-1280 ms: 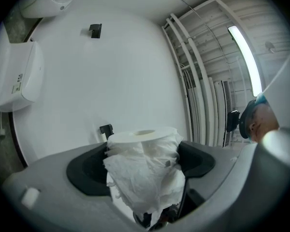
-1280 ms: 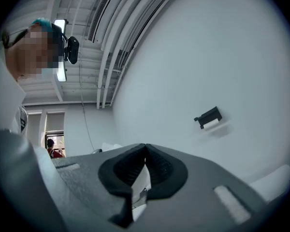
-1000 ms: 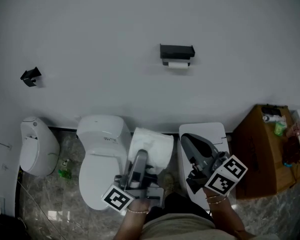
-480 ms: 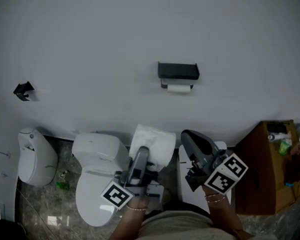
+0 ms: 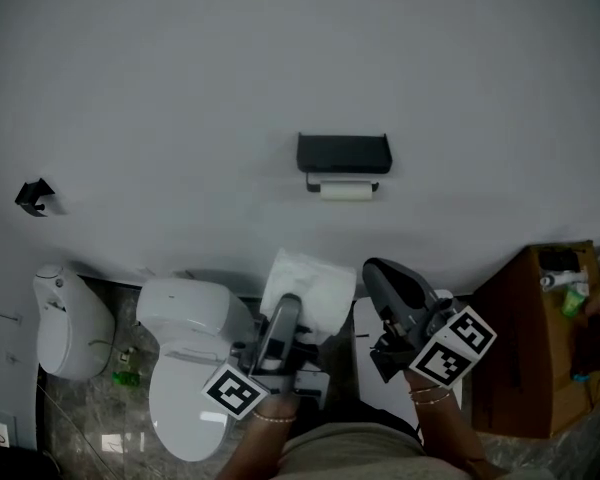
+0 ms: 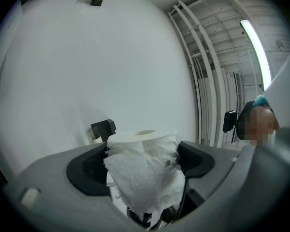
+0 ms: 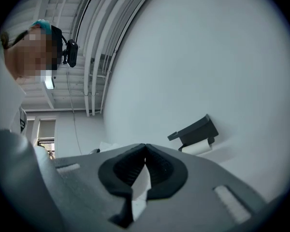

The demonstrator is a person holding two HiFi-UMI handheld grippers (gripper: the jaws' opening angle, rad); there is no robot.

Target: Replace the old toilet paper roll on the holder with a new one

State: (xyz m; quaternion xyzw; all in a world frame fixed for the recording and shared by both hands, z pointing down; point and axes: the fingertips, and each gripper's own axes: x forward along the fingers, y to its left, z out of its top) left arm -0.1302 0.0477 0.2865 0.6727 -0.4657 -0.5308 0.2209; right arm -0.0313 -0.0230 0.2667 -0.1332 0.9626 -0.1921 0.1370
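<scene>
The left gripper (image 5: 286, 313) is clamped on a new white toilet paper roll (image 6: 144, 170) with crumpled, loose outer sheets, held up short of the wall. The right gripper (image 7: 145, 148) has its jaws pressed together with nothing in them. On the wall, the slim old white paper roll (image 5: 345, 192) hangs under the black wall-mounted holder (image 5: 343, 154). Both rolls look light and soft to me. A hard pinch would squash them and the sheets would tear, so the firmer ends by the core seem the better hold.
</scene>
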